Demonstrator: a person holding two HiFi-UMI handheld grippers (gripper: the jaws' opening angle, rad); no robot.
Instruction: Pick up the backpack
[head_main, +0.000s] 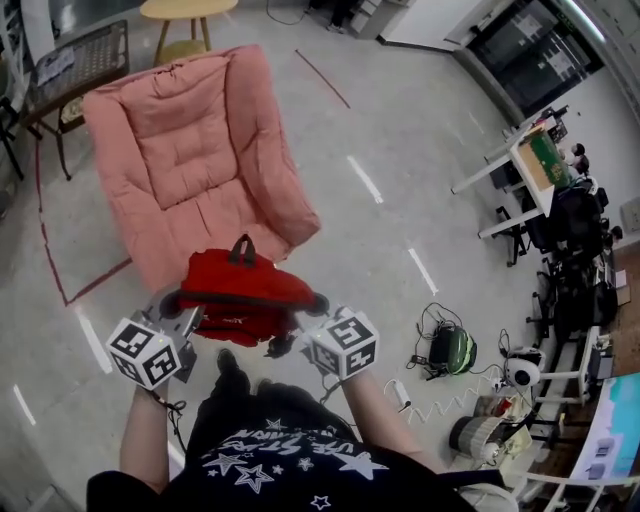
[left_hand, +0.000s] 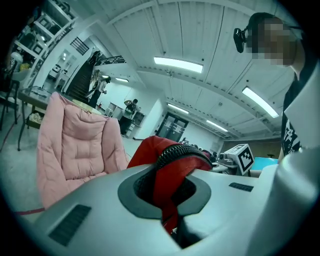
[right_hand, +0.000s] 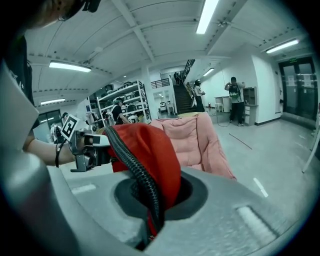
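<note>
Pinching a fold of red fabric, the left gripper (left_hand: 170, 200) has its jaws pressed together on the backpack (left_hand: 175, 172), and a black zipper (left_hand: 182, 150) runs over the fold just above the pads. The right gripper (right_hand: 150, 210) does the same at the other side: its jaws are closed tight on the red cloth, with the zipper lying along the edge that it grips. No gap shows between the jaws of either tool, so I judge both grips as firm, although each one has only a thin piece of cloth and not a strap. In the head view the backpack hangs between the two tools, close in front of the person's body, with its black top handle (head_main: 243, 248) pointing away from the person and free. It touches nothing else that I can see; the pink armchair (head_main: 190, 150) stands just behind it and the grey floor (head_main: 400, 200) is below. From this I think the picking up itself is done and the step in hand is the carrying of the lifted bag. The next move calls for both hands to travel together at equal height and to keep the same spacing, because pulling apart could drag the cloth out of the pads, and coming nearer would let the bag sag.
</note>
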